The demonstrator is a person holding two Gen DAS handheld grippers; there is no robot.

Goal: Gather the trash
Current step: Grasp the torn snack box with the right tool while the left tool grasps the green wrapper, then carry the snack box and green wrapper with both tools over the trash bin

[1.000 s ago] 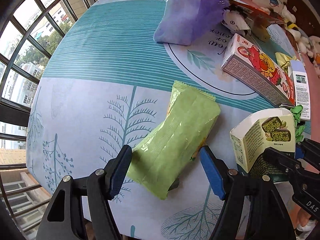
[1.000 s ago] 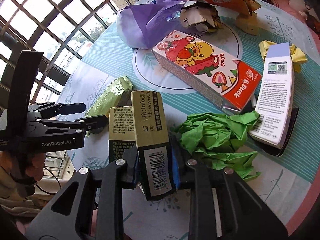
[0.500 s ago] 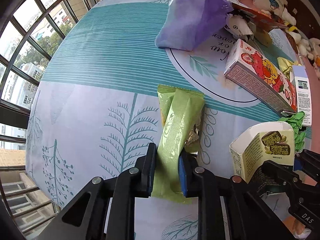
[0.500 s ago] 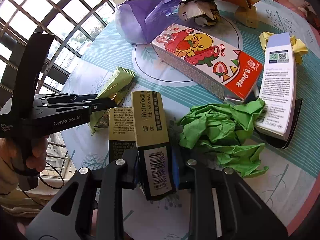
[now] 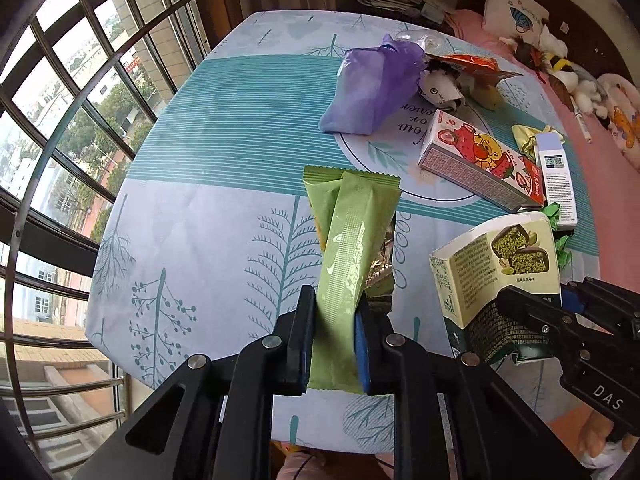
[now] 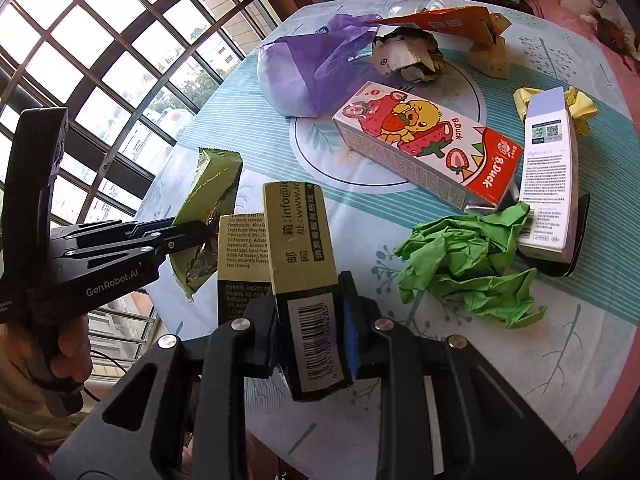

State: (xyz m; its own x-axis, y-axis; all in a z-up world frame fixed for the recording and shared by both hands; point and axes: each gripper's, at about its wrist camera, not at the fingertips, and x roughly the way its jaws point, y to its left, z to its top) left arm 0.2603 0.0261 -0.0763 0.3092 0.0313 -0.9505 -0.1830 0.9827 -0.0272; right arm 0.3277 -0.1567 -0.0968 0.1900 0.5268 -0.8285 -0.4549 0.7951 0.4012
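My left gripper [image 5: 335,330] is shut on a green snack wrapper [image 5: 352,236] and holds it lifted above the table; the wrapper also shows in the right wrist view [image 6: 208,216]. My right gripper [image 6: 310,336] is shut on a cream and dark chocolate box [image 6: 302,264], held above the table's near edge; the box also shows in the left wrist view [image 5: 496,260]. The left gripper [image 6: 200,236] is to the left of the box.
On the round table [image 5: 224,160] lie a purple plastic bag [image 6: 304,72], a strawberry duck carton [image 6: 424,148], crumpled green paper [image 6: 468,256], a white and lilac box [image 6: 550,172], yellow paper [image 6: 580,106], an orange packet [image 6: 440,20]. A barred window [image 5: 60,92] stands at left.
My left gripper closed on the green wrapper and lifted it off the table. My right gripper kept its hold on the chocolate box and rose a little.
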